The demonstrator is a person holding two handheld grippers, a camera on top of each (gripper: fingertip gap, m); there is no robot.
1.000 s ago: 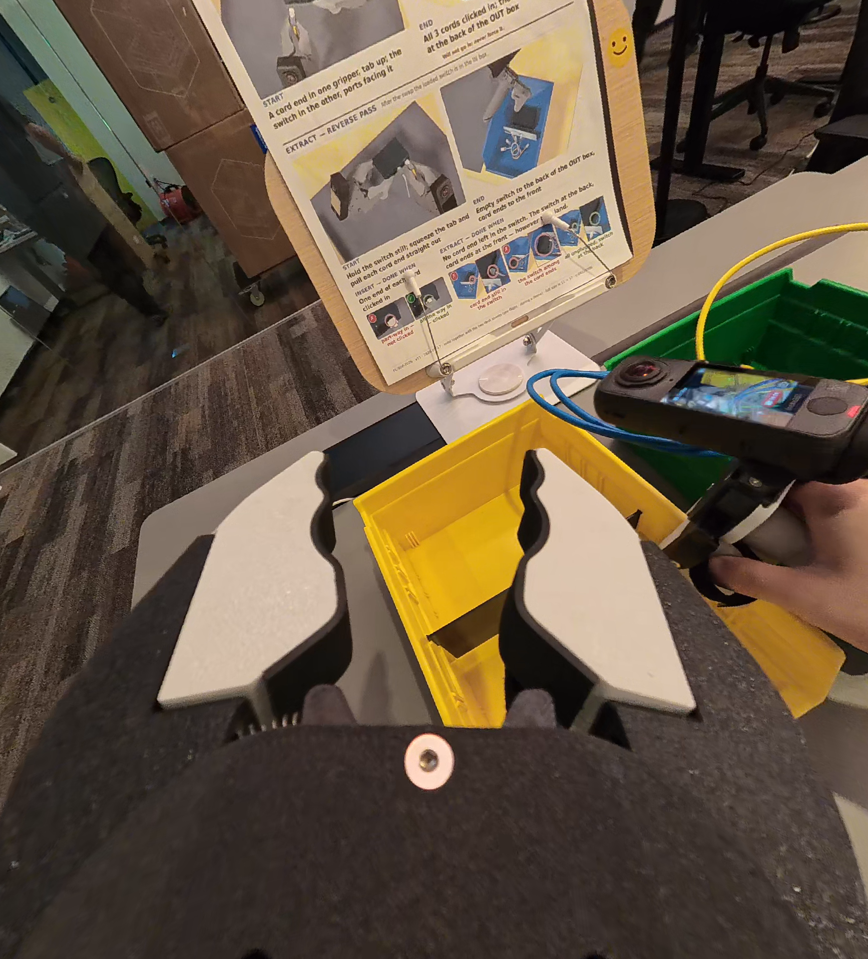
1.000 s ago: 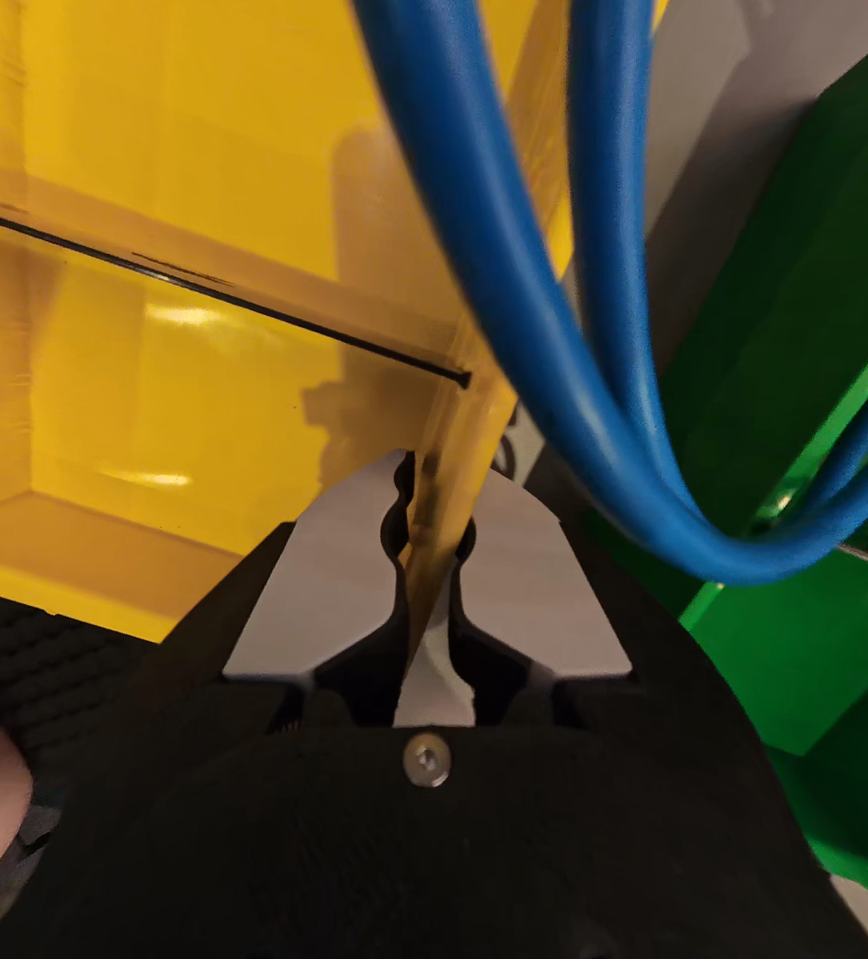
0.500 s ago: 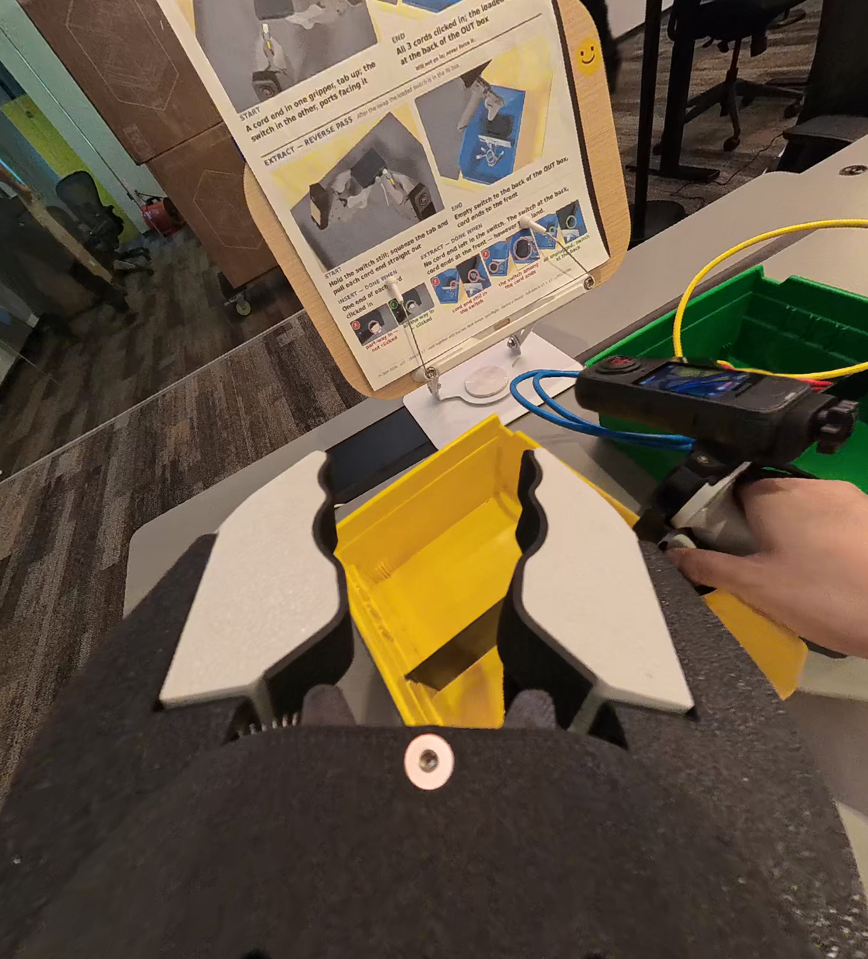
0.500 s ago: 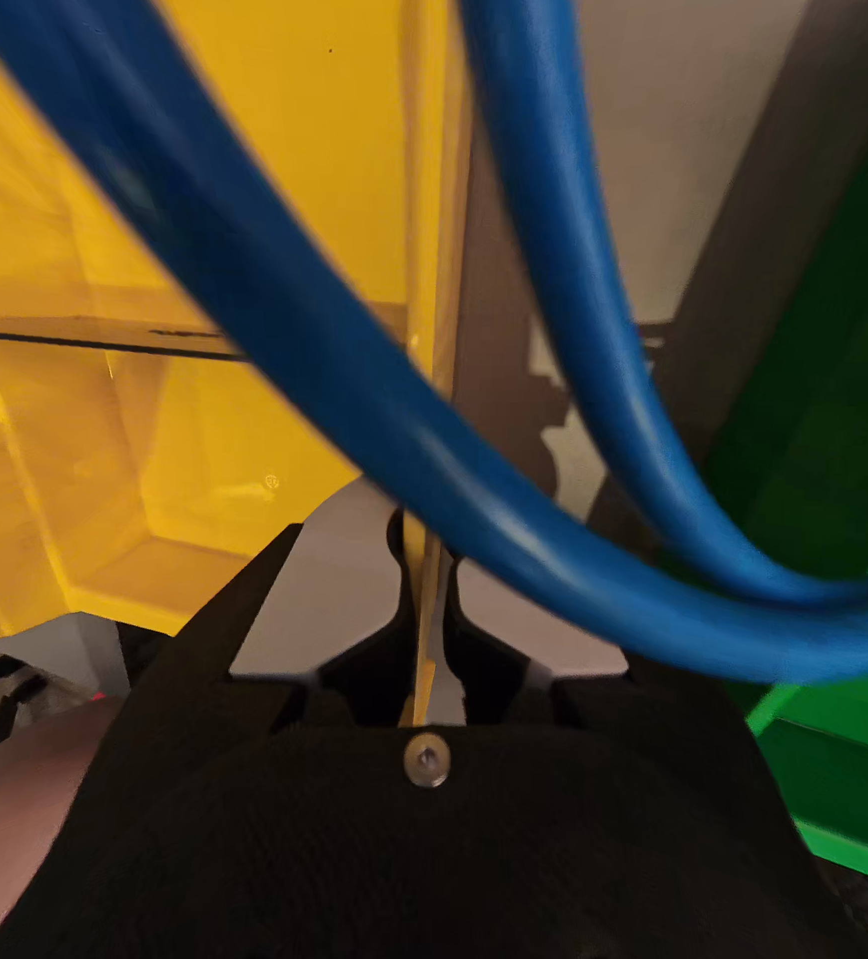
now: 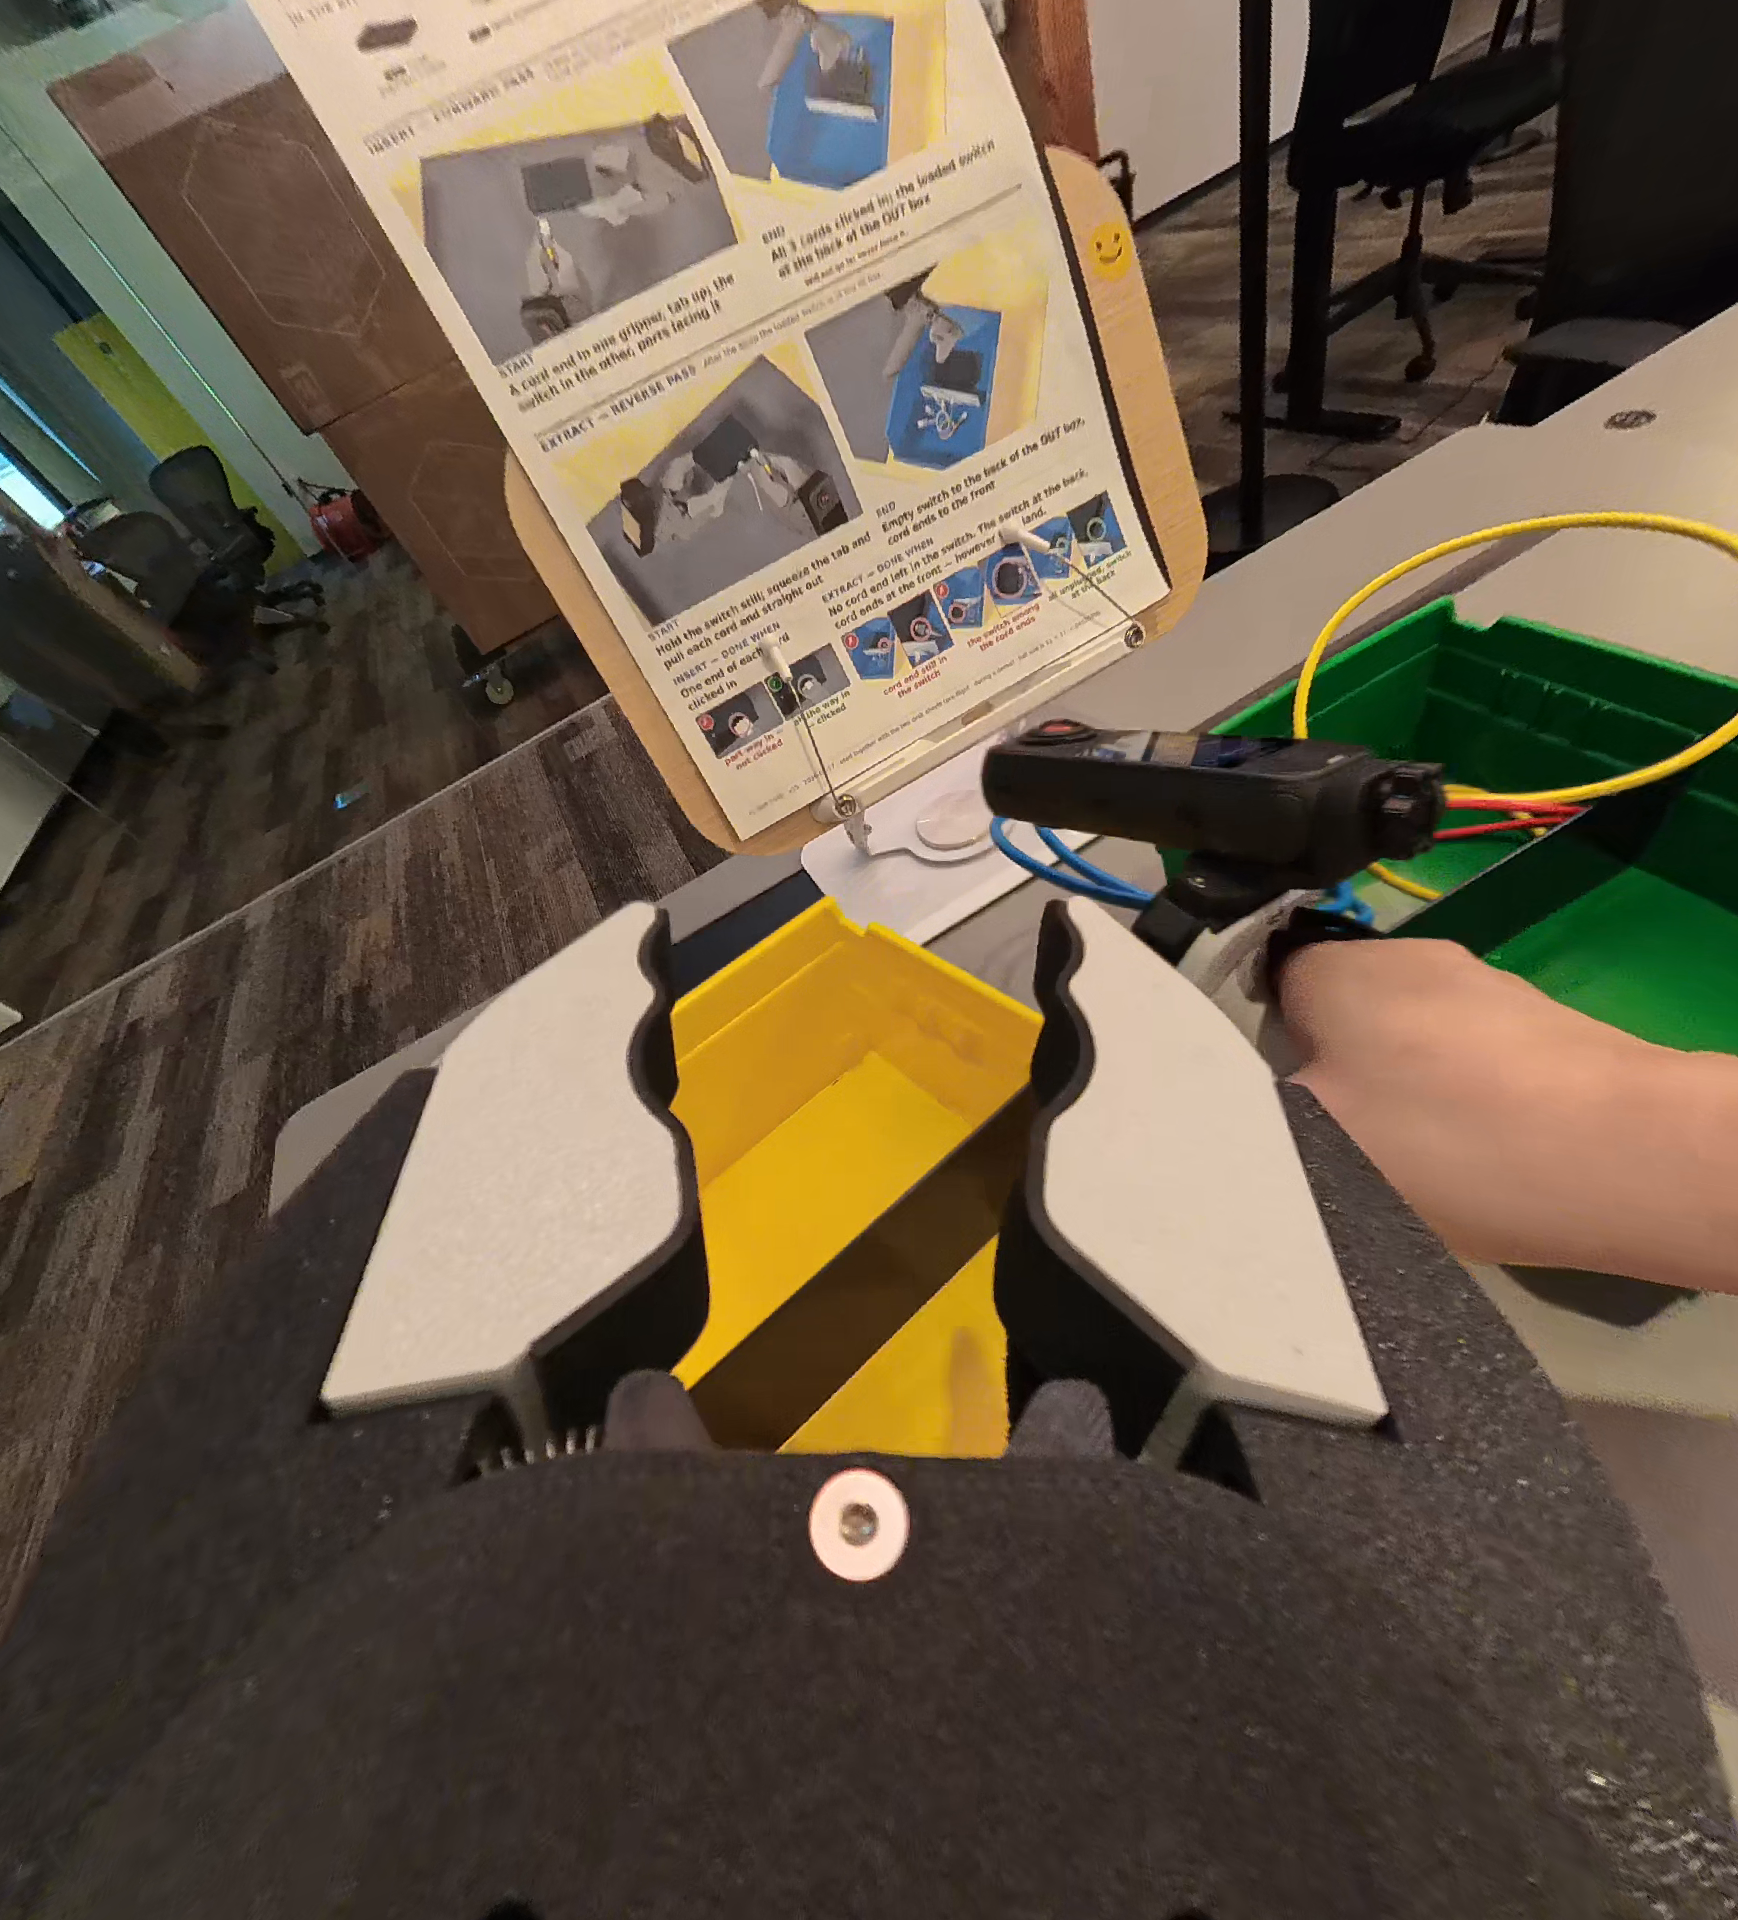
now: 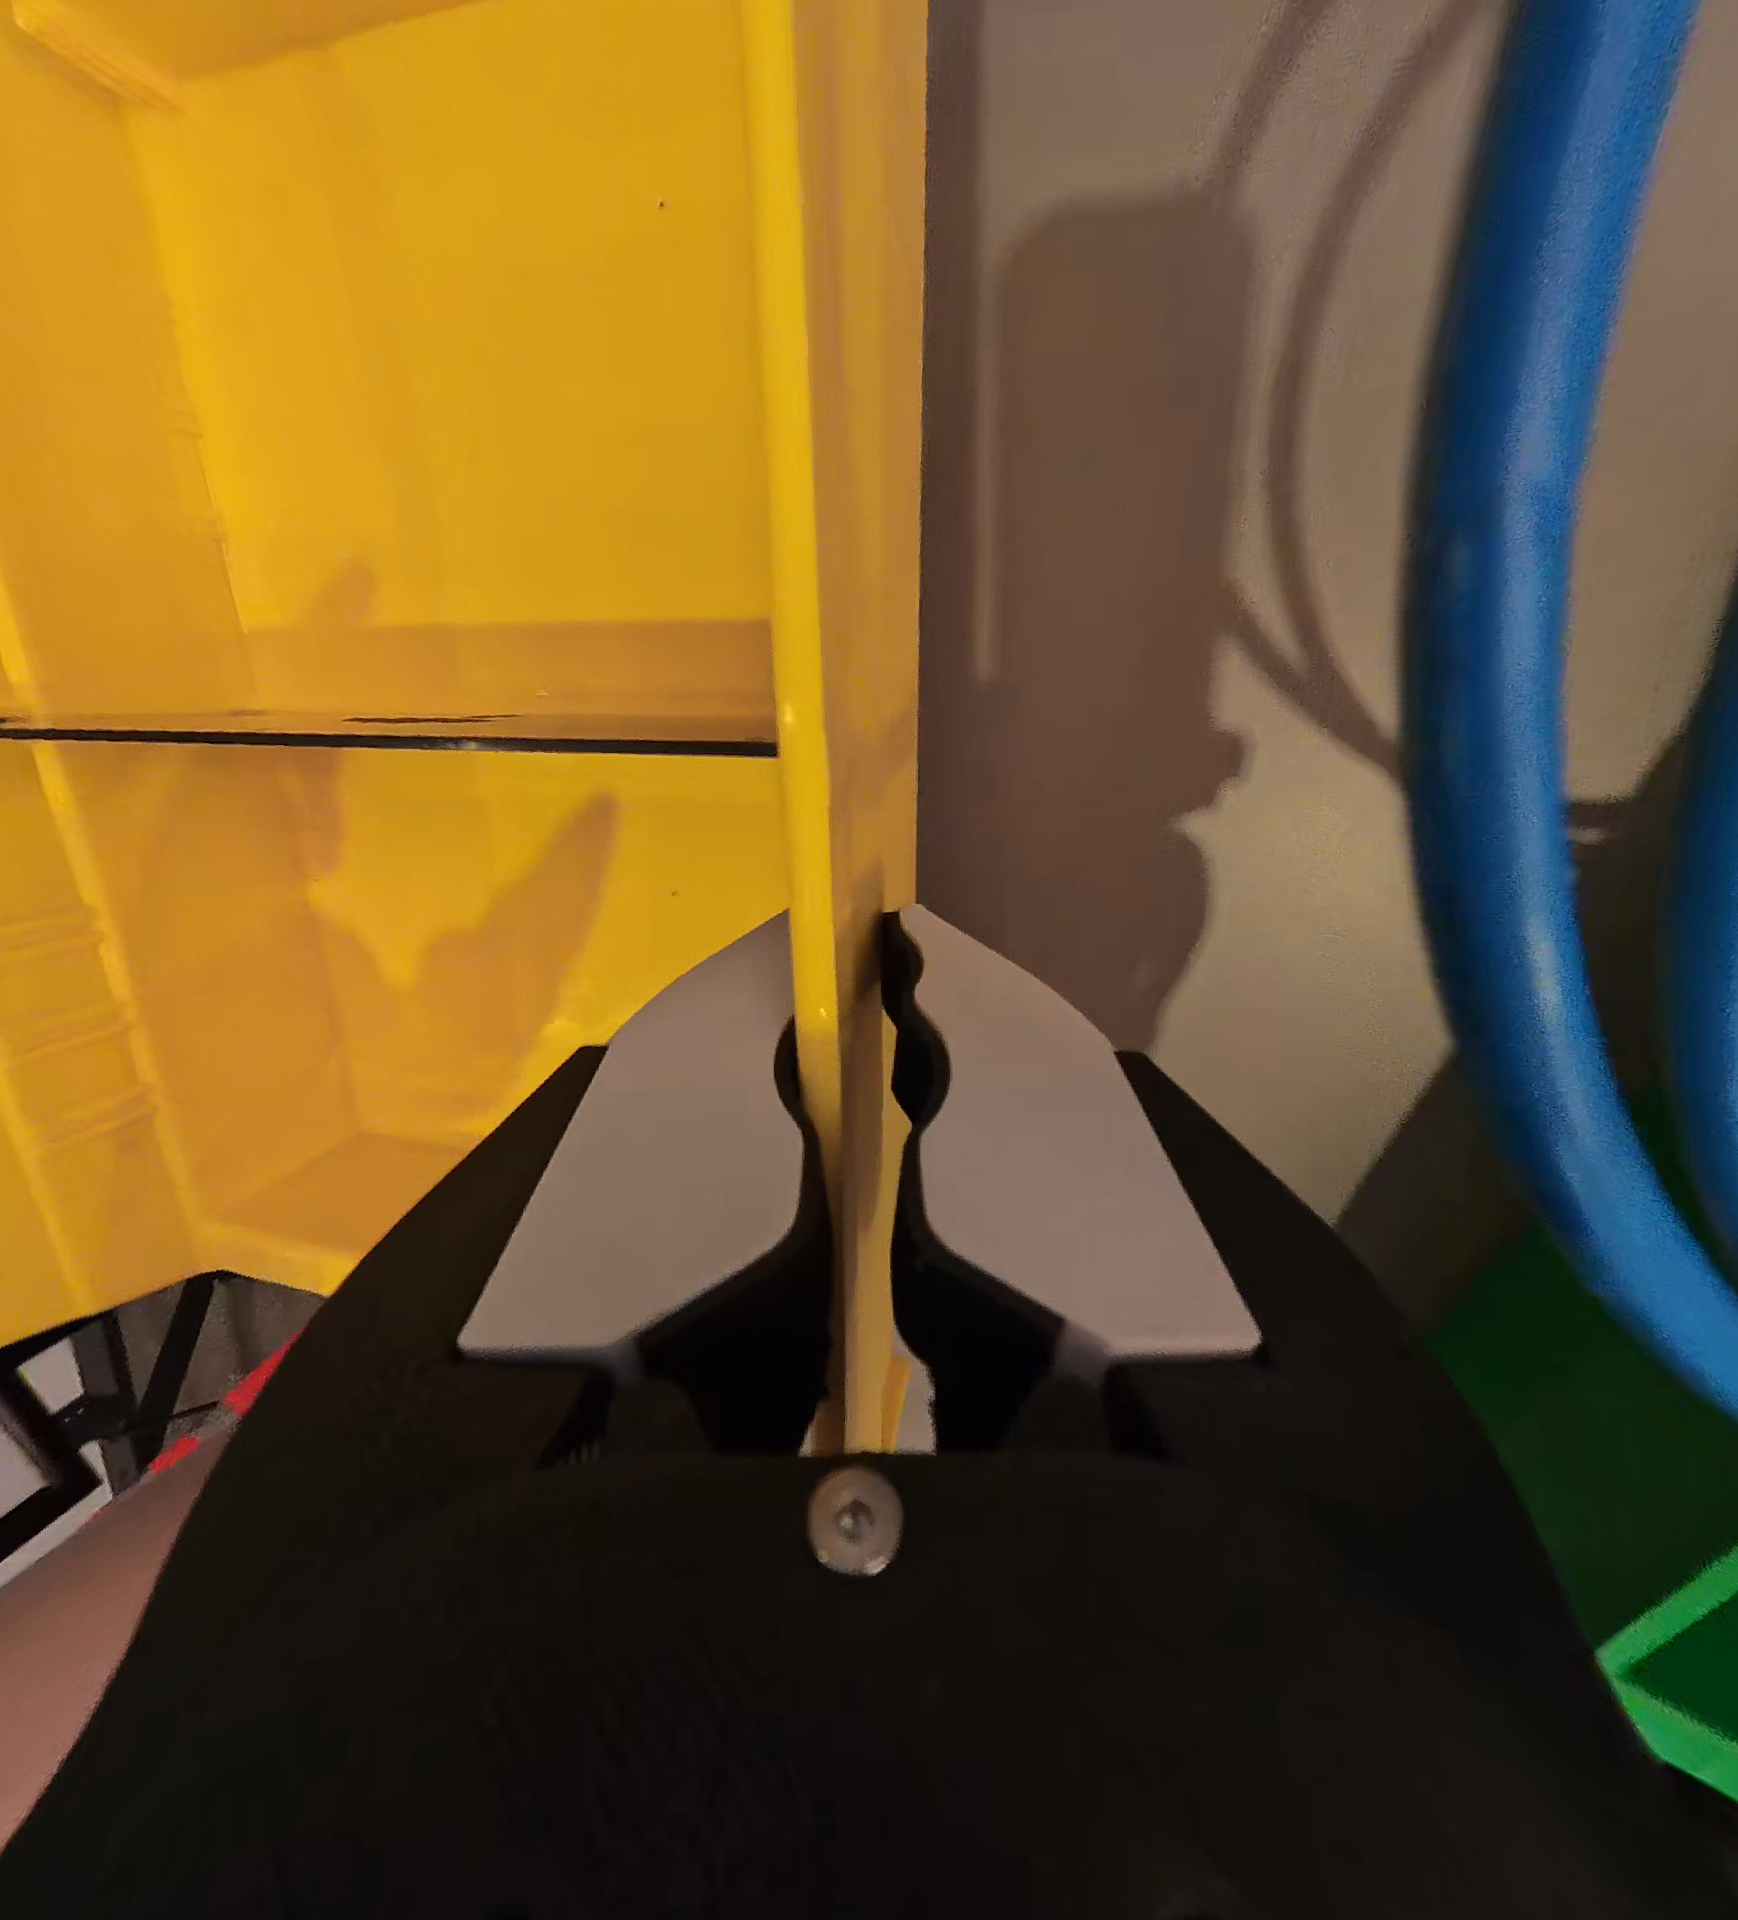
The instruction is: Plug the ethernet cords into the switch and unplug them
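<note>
My left gripper (image 5: 849,935) is open and empty, hovering above a yellow bin (image 5: 844,1060) with a black divider (image 5: 844,1278). My right gripper (image 6: 849,925) is shut on the yellow bin's side wall (image 6: 844,520). In the left wrist view a hand (image 5: 1467,1122) holds that gripper, and its camera (image 5: 1208,790) shows. A blue cord (image 6: 1499,623) loops to its right and also shows in the left wrist view (image 5: 1052,862). A yellow cord (image 5: 1571,540) and a red cord (image 5: 1499,821) lie in a green bin (image 5: 1592,717). No switch is in view.
An instruction board (image 5: 844,468) stands on a white base (image 5: 896,862) behind the yellow bin. The green bin (image 6: 1727,1704) sits close on the right of the yellow one. The grey table (image 5: 1467,499) ends at the left, with carpet floor beyond.
The right gripper, still shut on the wall, has swung the yellow bin so that it lies straight under my left gripper. The blue cord has shifted to the right in the right wrist view.
</note>
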